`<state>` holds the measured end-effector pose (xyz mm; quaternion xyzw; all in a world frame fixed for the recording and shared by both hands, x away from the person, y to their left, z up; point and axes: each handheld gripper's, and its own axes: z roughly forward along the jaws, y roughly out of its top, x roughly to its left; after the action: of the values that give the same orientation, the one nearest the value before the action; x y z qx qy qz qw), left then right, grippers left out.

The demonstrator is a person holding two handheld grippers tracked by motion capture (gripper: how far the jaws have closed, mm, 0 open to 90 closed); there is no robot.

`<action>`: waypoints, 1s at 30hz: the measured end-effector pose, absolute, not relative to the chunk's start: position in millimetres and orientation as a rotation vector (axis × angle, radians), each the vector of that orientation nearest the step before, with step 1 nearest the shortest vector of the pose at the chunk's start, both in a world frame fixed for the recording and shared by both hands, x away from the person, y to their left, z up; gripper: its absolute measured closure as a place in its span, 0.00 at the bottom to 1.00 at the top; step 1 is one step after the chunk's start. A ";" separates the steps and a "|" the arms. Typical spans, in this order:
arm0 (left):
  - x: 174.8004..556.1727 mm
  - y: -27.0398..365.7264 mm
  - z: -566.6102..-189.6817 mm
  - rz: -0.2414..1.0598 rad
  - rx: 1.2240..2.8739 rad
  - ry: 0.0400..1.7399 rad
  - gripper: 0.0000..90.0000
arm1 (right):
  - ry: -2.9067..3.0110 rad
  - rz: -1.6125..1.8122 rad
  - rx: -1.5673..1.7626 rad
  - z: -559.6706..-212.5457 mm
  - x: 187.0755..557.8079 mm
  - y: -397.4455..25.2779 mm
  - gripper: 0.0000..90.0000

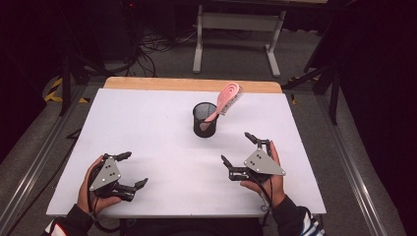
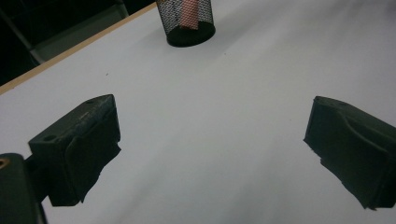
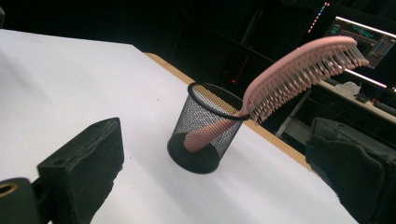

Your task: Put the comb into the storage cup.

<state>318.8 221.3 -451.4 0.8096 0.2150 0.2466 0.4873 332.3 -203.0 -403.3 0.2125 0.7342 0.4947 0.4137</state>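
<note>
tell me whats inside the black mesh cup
A pink hairbrush stands handle-down in the mesh cup, leaning on its rim, bristle head outside. The cup's floor is too dark to see.

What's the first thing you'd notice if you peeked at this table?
The pink hairbrush stands out: its handle sits in a black mesh cup toward the far middle of the white table, bristle head leaning out over the rim. Nearer the person, the left gripper and right gripper rest open, holding nothing.

We see a matt white bench (image 1: 147, 128) with a wooden far edge, a black wire-mesh cup (image 3: 208, 126), a smooth pink plastic hairbrush (image 3: 299, 65), and rough-padded matt black tongs (image 2: 210, 154).
</note>
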 end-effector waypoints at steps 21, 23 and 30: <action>318.2 222.1 -450.4 0.601 1.957 0.523 0.04 | 1.878 1.174 0.630 -430.0 331.2 -258.1 0.05; 318.3 221.9 -450.7 0.599 1.956 0.525 0.04 | 1.881 1.138 0.624 -434.3 329.0 -260.5 0.05; 318.9 221.6 -451.8 0.607 1.967 0.530 0.03 | 1.902 1.123 0.635 -440.3 325.8 -267.4 0.04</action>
<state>318.9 221.6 -451.8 0.8085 0.2177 0.2496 0.4864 325.8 -267.4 -440.3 0.2520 0.7551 0.4458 0.4093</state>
